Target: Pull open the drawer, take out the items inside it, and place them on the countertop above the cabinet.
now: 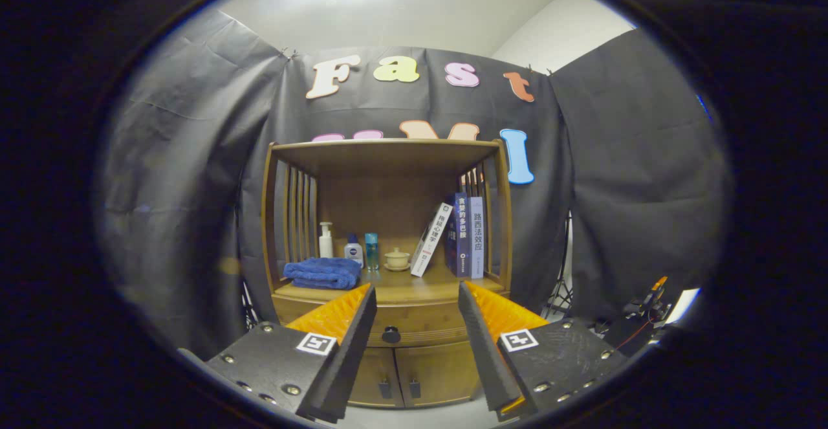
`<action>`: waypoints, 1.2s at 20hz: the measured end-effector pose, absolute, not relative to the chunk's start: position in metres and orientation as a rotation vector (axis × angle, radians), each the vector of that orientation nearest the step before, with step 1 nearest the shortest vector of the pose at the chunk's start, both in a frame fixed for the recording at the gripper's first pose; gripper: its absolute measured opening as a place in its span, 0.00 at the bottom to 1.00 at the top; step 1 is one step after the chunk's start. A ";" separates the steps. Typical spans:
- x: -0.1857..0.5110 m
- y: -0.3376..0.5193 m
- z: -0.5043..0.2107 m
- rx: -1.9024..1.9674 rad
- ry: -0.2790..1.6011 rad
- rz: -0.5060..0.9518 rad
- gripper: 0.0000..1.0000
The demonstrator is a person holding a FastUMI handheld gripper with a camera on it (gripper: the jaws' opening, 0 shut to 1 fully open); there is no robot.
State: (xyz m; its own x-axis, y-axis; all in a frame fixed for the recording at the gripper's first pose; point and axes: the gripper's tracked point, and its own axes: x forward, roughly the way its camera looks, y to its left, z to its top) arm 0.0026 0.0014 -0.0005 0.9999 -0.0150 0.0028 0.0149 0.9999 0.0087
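We see the wooden drawer (414, 325) shut, its dark round knob (391, 334) centred on the front, just under the countertop (446, 286) and above two small cabinet doors (414, 372). Our gripper (417, 296) hangs short of the drawer, fingers spread wide and empty, the knob between them.

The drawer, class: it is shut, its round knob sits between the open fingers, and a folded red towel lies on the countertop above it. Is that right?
One detail is wrong: the towel is blue, not red, as the gripper view shows. The rest holds: the drawer is shut, its round knob sits between the open gripper fingers, and the towel lies folded on the countertop above.
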 end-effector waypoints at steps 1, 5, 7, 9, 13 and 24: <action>0.002 0.001 -0.001 0.008 -0.005 -0.019 0.77; 0.005 0.003 -0.005 0.000 0.002 -0.017 0.77; 0.010 0.003 -0.008 -0.006 0.003 -0.024 0.77; 0.018 -0.006 -0.013 -0.027 -0.007 -0.082 0.77; 0.050 0.011 -0.055 -0.059 0.056 -0.049 0.77; 0.164 0.057 -0.194 0.090 0.290 0.105 0.78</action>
State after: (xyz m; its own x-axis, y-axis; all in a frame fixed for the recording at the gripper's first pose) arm 0.1642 0.0571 -0.1936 0.9528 0.1163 -0.2803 -0.0903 0.9905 0.1037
